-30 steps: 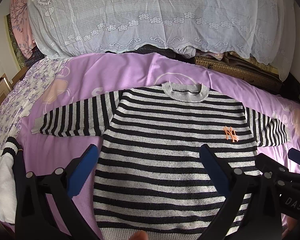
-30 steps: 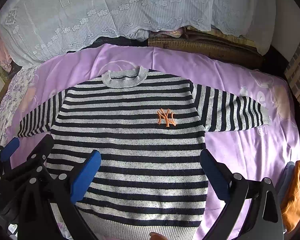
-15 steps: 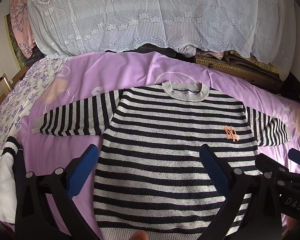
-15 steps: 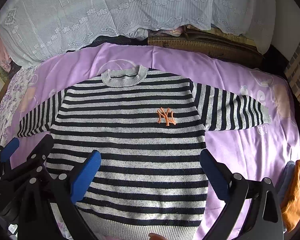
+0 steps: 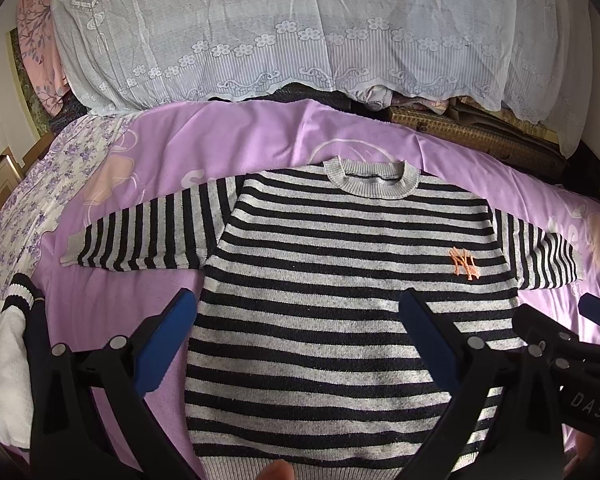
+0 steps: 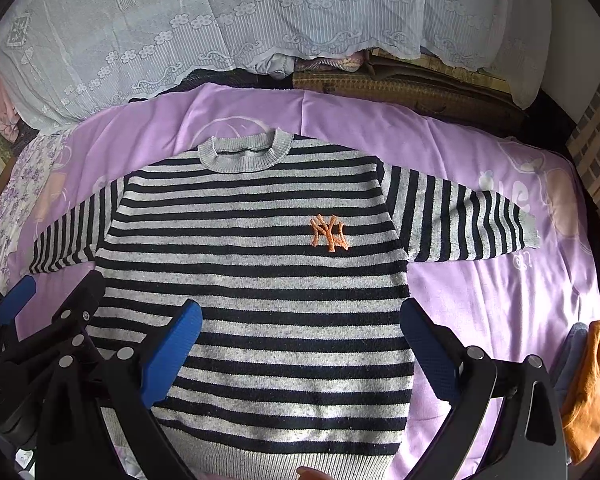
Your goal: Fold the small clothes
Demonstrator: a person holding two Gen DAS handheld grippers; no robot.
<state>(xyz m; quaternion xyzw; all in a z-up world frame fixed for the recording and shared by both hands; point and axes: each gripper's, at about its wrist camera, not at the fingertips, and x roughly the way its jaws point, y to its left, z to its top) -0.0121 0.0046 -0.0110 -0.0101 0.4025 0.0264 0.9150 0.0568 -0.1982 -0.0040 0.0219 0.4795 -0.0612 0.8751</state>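
Since the striped sweater is a soft knit, I judge it light, limp and not slippery; it should drape when lifted, so I would pinch a sleeve cuff or a hem corner. It lies flat, face up, on the purple sheet, collar at 12 o'clock, sleeves out toward 9 and 3. My left gripper and right gripper both hover over its lower half, jaws spread wide, grasping nothing. Count: one sweater, two sleeves, one orange logo. Other clothes: an orange garment at 4 o'clock; a white-and-dark pile at 8.
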